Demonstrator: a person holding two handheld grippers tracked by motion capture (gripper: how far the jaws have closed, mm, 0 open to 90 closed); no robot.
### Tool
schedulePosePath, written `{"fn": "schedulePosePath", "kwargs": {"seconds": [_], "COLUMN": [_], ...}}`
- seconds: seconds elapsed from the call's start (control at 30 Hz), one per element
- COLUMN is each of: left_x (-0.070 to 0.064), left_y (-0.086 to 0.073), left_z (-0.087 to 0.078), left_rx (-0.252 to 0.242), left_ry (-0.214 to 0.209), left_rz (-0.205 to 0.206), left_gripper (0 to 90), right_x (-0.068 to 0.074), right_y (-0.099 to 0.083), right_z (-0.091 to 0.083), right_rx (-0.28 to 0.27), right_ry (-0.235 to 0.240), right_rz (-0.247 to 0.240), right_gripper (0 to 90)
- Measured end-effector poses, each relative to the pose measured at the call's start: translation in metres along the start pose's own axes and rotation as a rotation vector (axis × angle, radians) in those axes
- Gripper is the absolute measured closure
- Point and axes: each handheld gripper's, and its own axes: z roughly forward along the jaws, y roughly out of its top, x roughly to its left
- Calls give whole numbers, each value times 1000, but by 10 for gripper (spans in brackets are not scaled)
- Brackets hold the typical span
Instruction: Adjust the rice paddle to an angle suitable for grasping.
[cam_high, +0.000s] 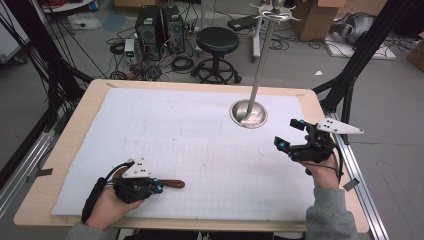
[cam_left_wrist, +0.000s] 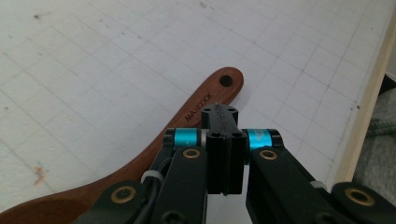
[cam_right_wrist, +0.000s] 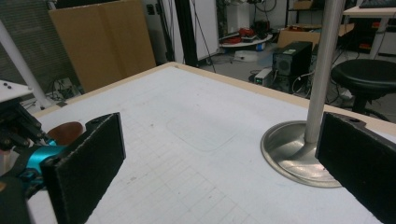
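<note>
A brown wooden utensil handle (cam_left_wrist: 205, 100), with a hole at its tip, lies flat on the white gridded mat (cam_high: 200, 150) near the front left. My left gripper (cam_high: 159, 188) sits right over it, jaws pressed together with no wood between them (cam_left_wrist: 223, 114); the handle (cam_high: 175, 184) sticks out to the right past the tips. At the right of the table my right gripper (cam_high: 291, 134) is held wide open, nothing between its pads (cam_right_wrist: 88, 161). It faces a metal stand (cam_right_wrist: 322, 70) whose round base (cam_high: 248, 114) rests on the mat.
The stand's pole (cam_high: 262, 55) rises tall from the back right of the mat and carries hooks at its top. A black stool (cam_high: 217, 42) and computer towers (cam_high: 160, 27) stand on the floor beyond the table. The wooden table edge (cam_left_wrist: 369, 102) runs close to the left gripper.
</note>
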Motion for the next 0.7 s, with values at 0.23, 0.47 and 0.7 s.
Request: {"fn": "schedulePosePath", "kwargs": {"seconds": [0.23, 0.47, 0.7], "left_x": [0, 0, 1], "left_y": [-2, -3, -2], "left_z": [9, 16, 19], "left_rx": [26, 52, 51], "left_ry": [-11, -12, -13], "left_rz": [1, 16, 28], "left_gripper": [897, 898, 897], "right_x": [0, 0, 1], "right_y": [0, 0, -1], "right_z": [0, 0, 0], "right_rx": [6, 9, 10], "right_ry": [3, 1, 0], "right_rz": [1, 1, -1], "right_gripper": [3, 3, 3]}}
